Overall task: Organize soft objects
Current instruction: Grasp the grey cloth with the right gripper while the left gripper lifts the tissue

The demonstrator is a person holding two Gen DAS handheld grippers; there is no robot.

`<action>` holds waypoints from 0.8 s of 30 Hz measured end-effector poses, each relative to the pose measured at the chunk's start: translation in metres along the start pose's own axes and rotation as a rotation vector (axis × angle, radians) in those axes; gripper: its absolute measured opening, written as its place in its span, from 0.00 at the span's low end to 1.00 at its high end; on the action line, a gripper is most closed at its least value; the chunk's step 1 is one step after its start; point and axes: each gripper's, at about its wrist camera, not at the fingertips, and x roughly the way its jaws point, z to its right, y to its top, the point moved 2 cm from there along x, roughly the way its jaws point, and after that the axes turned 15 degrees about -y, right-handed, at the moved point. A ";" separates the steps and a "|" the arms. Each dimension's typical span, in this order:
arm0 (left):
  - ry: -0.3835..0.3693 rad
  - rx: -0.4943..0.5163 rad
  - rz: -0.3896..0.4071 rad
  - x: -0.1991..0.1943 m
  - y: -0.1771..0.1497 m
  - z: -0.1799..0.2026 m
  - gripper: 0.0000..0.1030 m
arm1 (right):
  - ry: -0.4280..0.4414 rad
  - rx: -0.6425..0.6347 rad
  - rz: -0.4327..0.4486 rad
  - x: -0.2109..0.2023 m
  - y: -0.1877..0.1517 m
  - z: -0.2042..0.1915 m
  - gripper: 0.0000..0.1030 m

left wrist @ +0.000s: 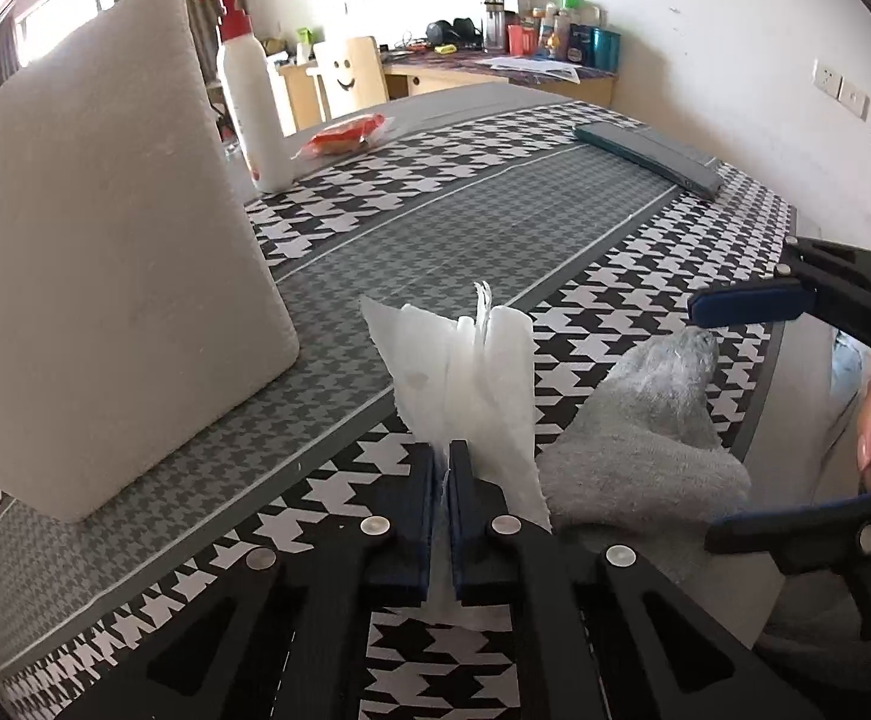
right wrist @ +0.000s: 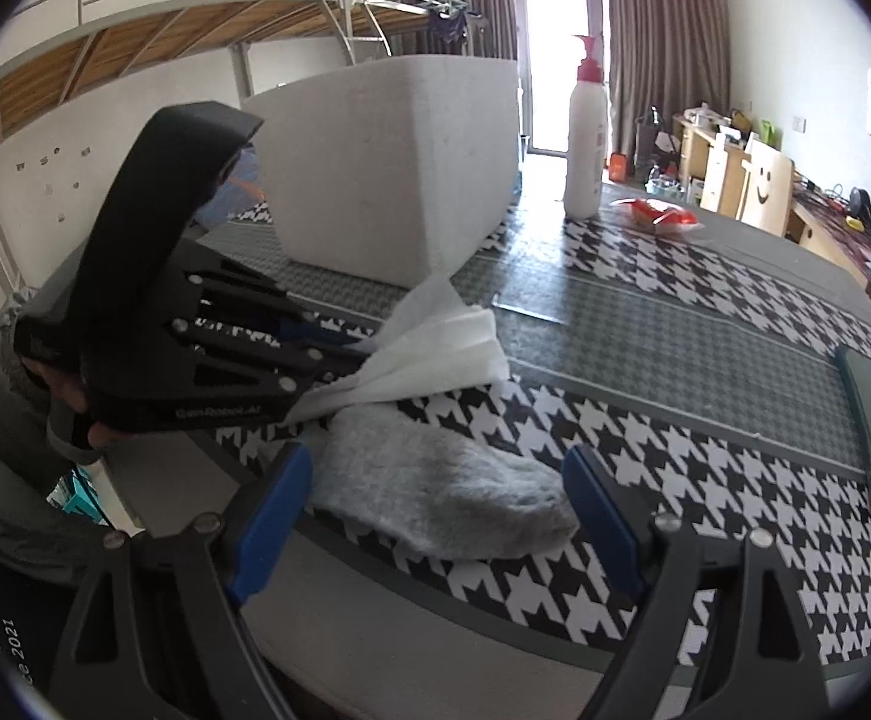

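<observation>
My left gripper [left wrist: 442, 462] is shut on a white paper tissue [left wrist: 465, 372] and holds it just above the houndstooth tablecloth; it also shows in the right wrist view [right wrist: 357, 354] with the tissue [right wrist: 435, 354]. A grey sock [left wrist: 639, 450] lies flat on the cloth to the right of the tissue. My right gripper [right wrist: 435, 492] is open, its blue pads on either side of the sock [right wrist: 441, 492]. In the left wrist view the right gripper [left wrist: 705, 420] comes in from the right, open around the sock's toe end.
A large white foam block [left wrist: 93, 264] stands at the left, also in the right wrist view [right wrist: 387, 162]. Behind it are a white pump bottle [left wrist: 252, 102] and a red packet [left wrist: 345, 135]. A grey flat case [left wrist: 651, 156] lies far right. The table edge [right wrist: 375, 630] is close.
</observation>
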 end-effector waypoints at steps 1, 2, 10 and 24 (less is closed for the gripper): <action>-0.003 -0.012 0.005 0.000 0.001 -0.002 0.04 | 0.001 -0.002 -0.002 0.000 -0.001 -0.001 0.86; 0.003 -0.020 0.014 -0.001 0.001 -0.004 0.04 | 0.003 -0.003 -0.004 -0.001 -0.002 -0.002 0.86; 0.005 -0.050 0.127 -0.028 0.001 -0.009 0.04 | 0.010 -0.024 -0.010 -0.003 -0.003 -0.005 0.74; 0.015 -0.084 0.182 -0.045 -0.004 -0.012 0.04 | 0.012 -0.072 -0.090 0.012 -0.010 -0.019 0.18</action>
